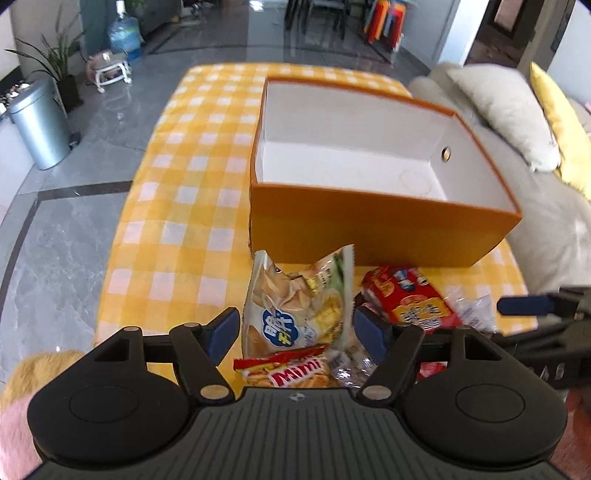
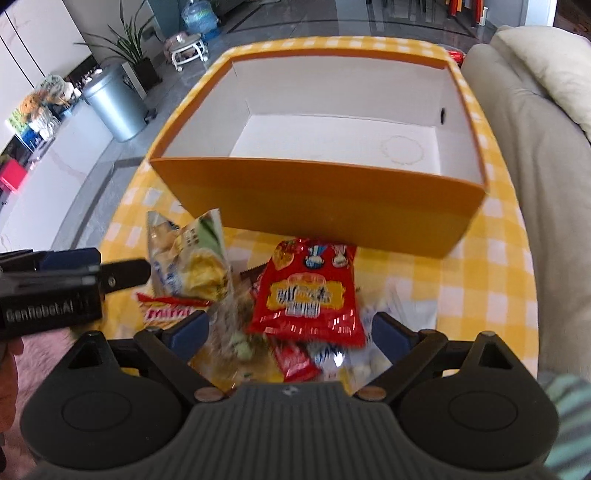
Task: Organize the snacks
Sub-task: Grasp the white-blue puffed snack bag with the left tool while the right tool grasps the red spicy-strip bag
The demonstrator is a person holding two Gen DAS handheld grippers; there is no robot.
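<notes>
An orange box, white and empty inside, stands on the yellow checked table. In front of it lies a heap of snacks. A crumpled white-and-yellow cracker bag stands between the blue pads of my left gripper, which is open with a thin gap on each side. Under the cracker bag lies a red Mimi packet. My right gripper is open around a red snack bag without touching it. One of the right gripper's fingers shows at the edge of the left wrist view.
A beige sofa with cushions runs along the table's right side. On the floor to the left are a metal bin, a potted plant and a water bottle. Small clear-wrapped packets lie in the heap.
</notes>
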